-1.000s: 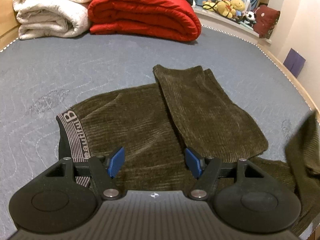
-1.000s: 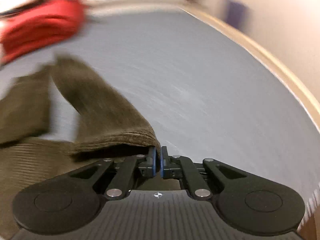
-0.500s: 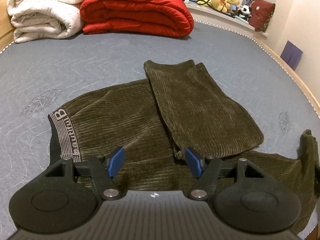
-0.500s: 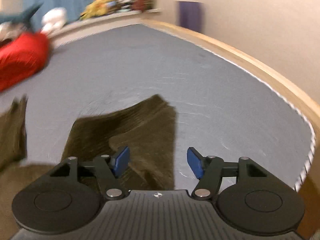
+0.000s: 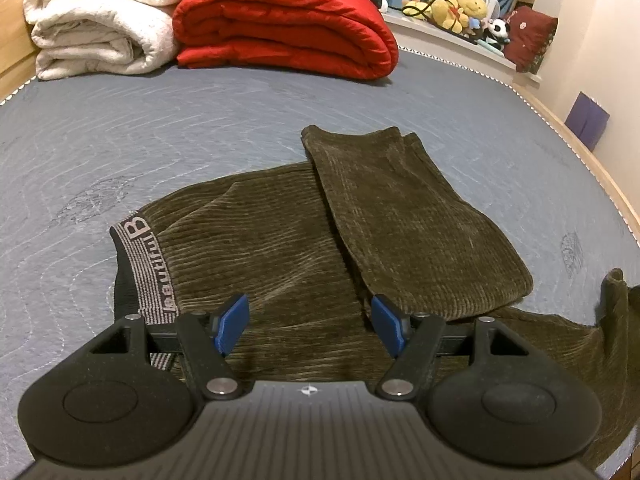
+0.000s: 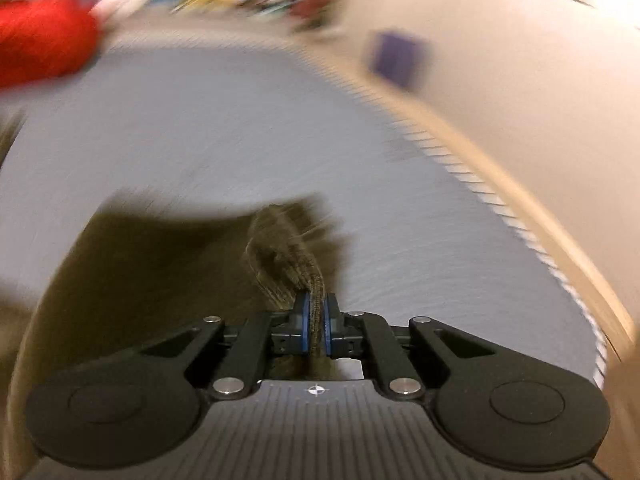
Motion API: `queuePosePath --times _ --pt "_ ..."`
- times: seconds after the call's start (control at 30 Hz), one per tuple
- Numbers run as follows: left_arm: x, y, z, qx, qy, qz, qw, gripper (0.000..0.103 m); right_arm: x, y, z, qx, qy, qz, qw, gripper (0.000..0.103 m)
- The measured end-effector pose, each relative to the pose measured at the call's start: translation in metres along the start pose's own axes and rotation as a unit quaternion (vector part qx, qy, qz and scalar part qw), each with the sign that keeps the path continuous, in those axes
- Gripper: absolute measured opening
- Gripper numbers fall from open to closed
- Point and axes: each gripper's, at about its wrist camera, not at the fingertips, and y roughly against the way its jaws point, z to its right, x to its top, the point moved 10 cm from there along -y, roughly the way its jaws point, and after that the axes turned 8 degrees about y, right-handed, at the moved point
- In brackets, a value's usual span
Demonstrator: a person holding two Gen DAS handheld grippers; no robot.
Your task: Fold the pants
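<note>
Dark olive corduroy pants [image 5: 288, 240] lie on the grey mattress [image 5: 160, 128], with a grey lettered waistband [image 5: 144, 264] at the left. One leg [image 5: 400, 216] is folded back over the seat. The other leg [image 5: 560, 340] runs off to the right, its end raised. My left gripper [image 5: 310, 322] is open just above the pants near the waistband, holding nothing. My right gripper [image 6: 316, 316] is shut on a pinched fold of that leg's end [image 6: 284, 256]; the right wrist view is motion-blurred.
A folded red duvet [image 5: 288, 28] and a folded white blanket [image 5: 104, 16] lie at the far end of the mattress. Stuffed toys [image 5: 460, 4] sit on a ledge behind. The wooden bed edge [image 5: 592, 168] and wall run along the right, with a purple patch [image 5: 586, 120].
My right gripper, open half a second ago over the leg end, has shut on it and lifted it. The left gripper stayed open and shifted slightly over the pants.
</note>
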Motion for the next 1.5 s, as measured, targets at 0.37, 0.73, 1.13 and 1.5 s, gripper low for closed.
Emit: queuePosePath --times 0.37,0.73,1.13,1.5 --pt "-0.006 -0.004 -0.021 -0.007 0.0 -0.022 0.9997 0.073 -0.118 -0.018 0.143 -0.095 -0.328 -0.171 0.924 0.006" --pt "-0.041 -0.012 -0.045 -0.012 -0.051 -0.068 0.9963 0.075 -0.121 -0.015 0.148 -0.124 -0.319 -0.173 0.923 0.013" --pt "-0.049 -0.002 -0.116 0.003 -0.012 -0.091 0.9958 0.081 -0.009 0.036 0.031 -0.041 -0.094 -0.017 0.995 0.05" --pt "-0.075 -0.007 -0.165 0.015 0.007 -0.116 0.9931 0.081 -0.096 0.223 -0.327 0.398 0.365 0.105 0.835 0.054"
